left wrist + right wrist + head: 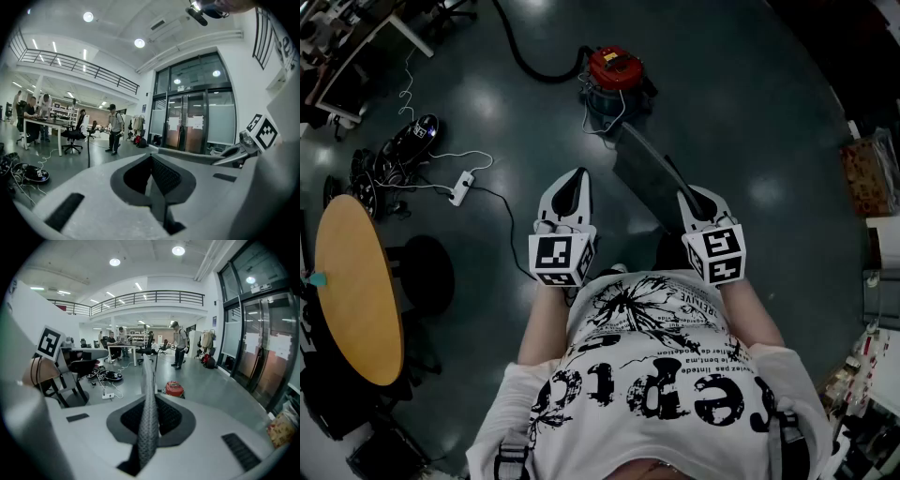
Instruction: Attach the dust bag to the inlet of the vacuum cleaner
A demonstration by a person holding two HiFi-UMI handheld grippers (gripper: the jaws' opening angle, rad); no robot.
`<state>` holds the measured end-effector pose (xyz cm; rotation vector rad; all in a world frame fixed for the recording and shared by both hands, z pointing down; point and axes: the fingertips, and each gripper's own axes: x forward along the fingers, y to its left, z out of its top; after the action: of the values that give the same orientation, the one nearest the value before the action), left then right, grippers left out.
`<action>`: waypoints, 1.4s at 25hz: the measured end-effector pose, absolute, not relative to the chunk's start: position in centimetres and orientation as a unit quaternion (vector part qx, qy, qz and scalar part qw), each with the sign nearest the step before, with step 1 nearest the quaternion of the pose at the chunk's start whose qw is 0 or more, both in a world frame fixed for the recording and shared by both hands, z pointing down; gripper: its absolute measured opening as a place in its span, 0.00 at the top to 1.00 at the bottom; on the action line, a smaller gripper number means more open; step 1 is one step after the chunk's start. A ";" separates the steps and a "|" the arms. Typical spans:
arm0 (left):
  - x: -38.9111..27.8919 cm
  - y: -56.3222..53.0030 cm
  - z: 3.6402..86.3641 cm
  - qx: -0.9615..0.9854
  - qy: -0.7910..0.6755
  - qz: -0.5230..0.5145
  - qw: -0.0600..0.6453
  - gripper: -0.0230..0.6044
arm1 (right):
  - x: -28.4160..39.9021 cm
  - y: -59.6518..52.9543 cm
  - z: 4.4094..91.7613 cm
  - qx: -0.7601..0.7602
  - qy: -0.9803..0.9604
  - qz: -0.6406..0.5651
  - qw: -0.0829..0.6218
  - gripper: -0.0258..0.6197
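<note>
The vacuum cleaner [614,75], a small drum with a red lid, stands on the dark floor ahead of me; the right gripper view shows the vacuum cleaner [174,389] just beyond the jaws. My right gripper [692,202] is shut on the grey dust bag [647,173], a flat stiff sheet reaching from the jaws toward the vacuum. Seen edge-on, the dust bag [149,413] runs up between the pads of the right gripper [149,427]. My left gripper [572,186] is held level beside it, shut, with nothing in it. The left gripper [154,164] looks across the room.
A round wooden table [356,291] stands at my left. A power strip [461,187], cables and a black hose [525,56] lie on the floor left of the vacuum. A cardboard box [867,173] sits at the right. Several people, desks and glass doors [192,122] are farther off.
</note>
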<state>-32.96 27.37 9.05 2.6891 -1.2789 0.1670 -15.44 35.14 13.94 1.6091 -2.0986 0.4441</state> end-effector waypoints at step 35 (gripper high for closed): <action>-3.5 1.4 18.4 0.827 -0.526 0.115 0.159 0.96 | 16.1 2.7 20.7 0.436 -0.835 0.195 0.274 0.93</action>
<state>-3.46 1.43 18.40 2.3652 -1.5037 0.3300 16.12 2.66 20.75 1.1721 -2.2459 0.5257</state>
